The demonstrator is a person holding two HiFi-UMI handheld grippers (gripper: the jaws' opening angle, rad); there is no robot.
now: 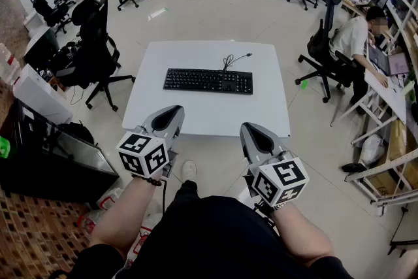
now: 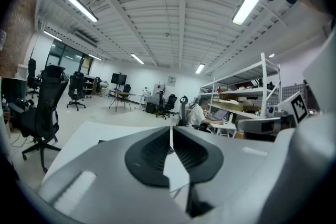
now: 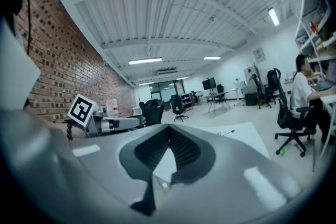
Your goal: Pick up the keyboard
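Broadly, the scene was an open office floor with a black office chair [image 1: 98,52] to the left and a seated person [image 1: 351,41] at a desk to the right, both well apart from the white table [image 1: 196,115] in the middle. On that table, towards its far half, lay the black keyboard [image 1: 208,80], flat and lengthwise across, untouched. The left gripper [image 1: 175,110] and the right gripper [image 1: 246,128] hung over the table's near edge, well short of the keyboard, each with its jaws pressed together and nothing between them. From the keyboard's back edge a thin cable [image 1: 236,60] ran in a loose curl towards the far side of the table. By my reading the pickup had not begun. The likely trouble lay in the keyboard's low, flat body: jaws brought in without being parted first would only shove it along the smooth top. A pinch at one end alone could let the long board droop or twist, and the loose cable might drag or catch as it rose.
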